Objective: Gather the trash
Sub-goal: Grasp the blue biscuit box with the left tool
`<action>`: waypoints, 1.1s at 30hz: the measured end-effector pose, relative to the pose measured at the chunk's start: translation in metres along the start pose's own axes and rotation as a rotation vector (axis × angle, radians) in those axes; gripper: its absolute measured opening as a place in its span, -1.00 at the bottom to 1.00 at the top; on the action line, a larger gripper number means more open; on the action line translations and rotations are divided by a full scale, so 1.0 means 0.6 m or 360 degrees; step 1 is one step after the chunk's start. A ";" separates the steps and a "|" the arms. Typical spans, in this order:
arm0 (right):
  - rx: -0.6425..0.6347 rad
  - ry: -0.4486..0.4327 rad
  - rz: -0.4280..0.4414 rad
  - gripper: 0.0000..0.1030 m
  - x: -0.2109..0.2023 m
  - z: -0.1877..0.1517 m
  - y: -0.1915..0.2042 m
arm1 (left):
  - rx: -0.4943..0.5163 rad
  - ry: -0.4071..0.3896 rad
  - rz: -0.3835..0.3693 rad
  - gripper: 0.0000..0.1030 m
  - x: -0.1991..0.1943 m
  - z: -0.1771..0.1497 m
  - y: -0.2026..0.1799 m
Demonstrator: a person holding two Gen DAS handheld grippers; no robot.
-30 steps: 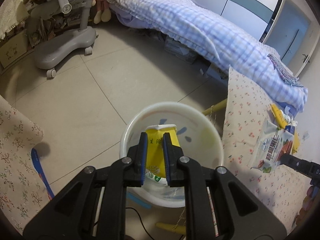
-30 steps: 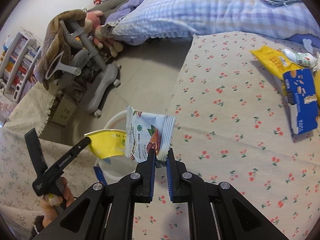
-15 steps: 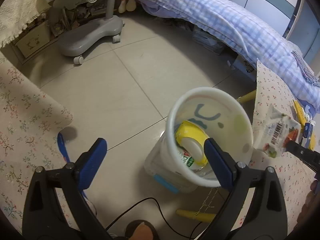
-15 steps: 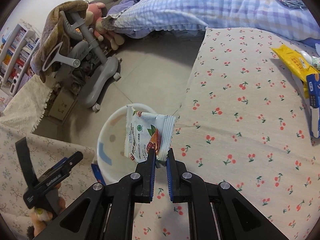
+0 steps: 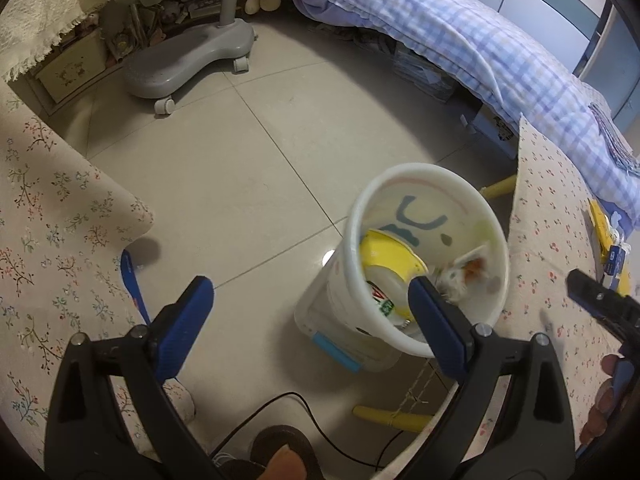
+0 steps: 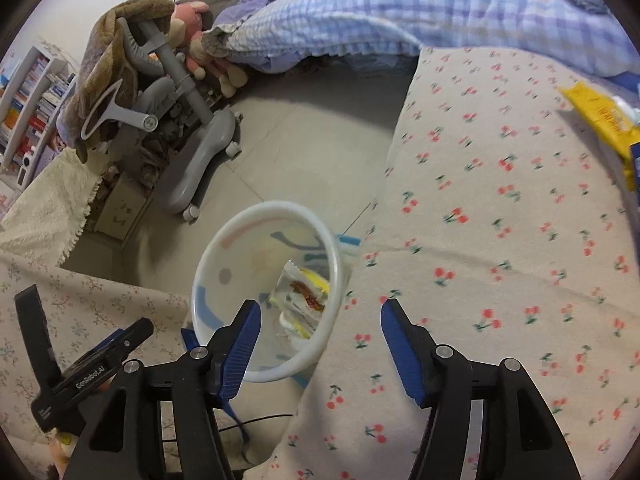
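While both grippers hang over the floor beside the table, the contents stand as follows; white bin: round, pale markings on its inner wall, set on the tiled floor just beside the edge of the cherry-print tablecloth; yellow carton: inside the bin, lying against the near wall; white snack packet: inside the bin, on top of the carton, tilted, blurred in the left wrist view; left gripper: jaws spread wide, nothing between the blue pads, its right pad overlapping the bin's near rim in the picture, contact not clear; right gripper: jaws opening, nothing gripped, the bin's rim and the tablecloth edge showing in the gap below; further trash on the tablecloth: yellow wrapper and a blue box, near the far edge, well apart from the bin; surroundings: grey chair base, bed with checked blue quilt, floral cloth at left, black cable on the floor.
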State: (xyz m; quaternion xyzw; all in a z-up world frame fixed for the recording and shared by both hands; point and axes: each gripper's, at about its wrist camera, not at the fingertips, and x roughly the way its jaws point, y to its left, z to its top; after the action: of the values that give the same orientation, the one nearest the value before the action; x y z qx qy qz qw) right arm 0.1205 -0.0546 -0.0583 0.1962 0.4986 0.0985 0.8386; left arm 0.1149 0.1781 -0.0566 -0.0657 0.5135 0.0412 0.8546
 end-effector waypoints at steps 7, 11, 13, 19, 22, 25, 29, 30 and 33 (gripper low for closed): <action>0.0027 -0.0134 -0.0167 0.39 -0.094 -0.001 -0.077 | 0.0085 0.0007 -0.0086 0.89 -0.009 -0.005 -0.082; 0.0116 -0.0233 -0.0267 0.46 -0.159 -0.002 -0.158 | 0.0175 -0.0013 -0.0136 0.89 -0.016 -0.012 -0.158; 0.0183 -0.0279 -0.0313 0.49 -0.189 -0.002 -0.203 | 0.0232 -0.0017 -0.0141 0.89 -0.016 -0.017 -0.199; 0.0370 -0.0386 -0.0472 0.52 -0.267 -0.008 -0.347 | 0.0379 0.0009 -0.0214 0.89 -0.011 -0.038 -0.350; 0.0482 -0.0407 -0.0505 0.52 -0.290 -0.017 -0.411 | 0.0448 0.0013 -0.0250 0.89 -0.010 -0.058 -0.424; 0.0563 -0.0415 -0.0549 0.52 -0.307 -0.026 -0.463 | 0.0545 0.0045 -0.0296 0.89 -0.005 -0.086 -0.516; 0.0571 -0.0407 -0.0619 0.52 -0.325 -0.038 -0.512 | 0.0624 0.0057 -0.0391 0.89 -0.002 -0.106 -0.604; 0.0582 -0.0412 -0.0617 0.52 -0.328 -0.040 -0.520 | 0.0619 0.0057 -0.0432 0.89 0.001 -0.108 -0.625; 0.0658 -0.0433 -0.0587 0.52 -0.340 -0.046 -0.552 | 0.0551 0.0052 -0.0514 0.89 0.012 -0.104 -0.664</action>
State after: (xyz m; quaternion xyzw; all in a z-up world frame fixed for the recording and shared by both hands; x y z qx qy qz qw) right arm -0.0125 -0.4211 -0.0488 0.2801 0.4183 -0.1861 0.8438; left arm 0.1188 -0.2251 -0.0642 -0.0001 0.5094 -0.1858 0.8402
